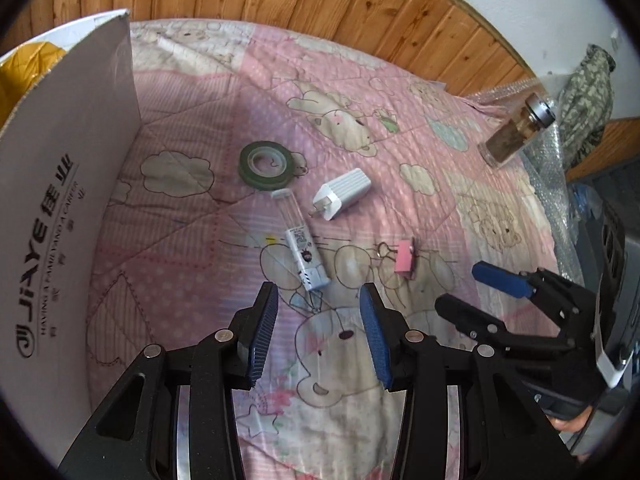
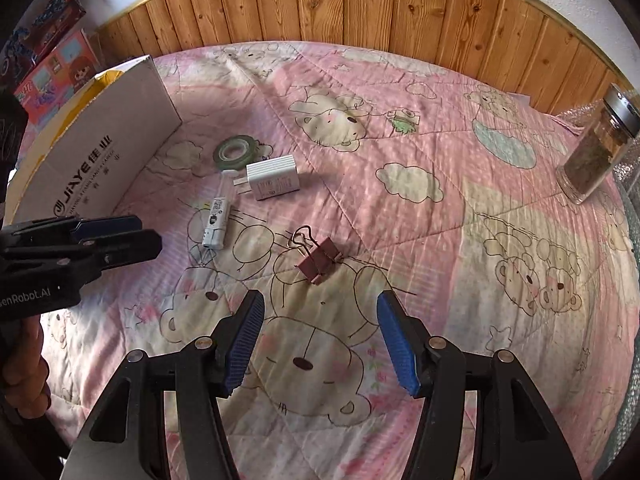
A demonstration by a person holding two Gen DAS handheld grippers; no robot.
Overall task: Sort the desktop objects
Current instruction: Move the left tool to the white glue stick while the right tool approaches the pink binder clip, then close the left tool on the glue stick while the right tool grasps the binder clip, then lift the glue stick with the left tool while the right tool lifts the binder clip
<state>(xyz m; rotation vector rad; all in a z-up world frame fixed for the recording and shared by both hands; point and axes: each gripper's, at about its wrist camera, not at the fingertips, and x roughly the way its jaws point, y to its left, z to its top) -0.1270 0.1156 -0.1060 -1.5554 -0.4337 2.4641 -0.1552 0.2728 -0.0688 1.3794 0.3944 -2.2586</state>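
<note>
quilted blanket (image 2: 400, 216), ribbed charger (image 2: 273, 176), tape ring (image 2: 235, 153)

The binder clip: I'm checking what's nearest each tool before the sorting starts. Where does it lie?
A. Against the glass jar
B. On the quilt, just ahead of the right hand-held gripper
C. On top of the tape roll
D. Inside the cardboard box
B: the binder clip lies flat on the quilt just ahead of the open right hand-held gripper, clear of its fingers and apart from everything else.
</note>
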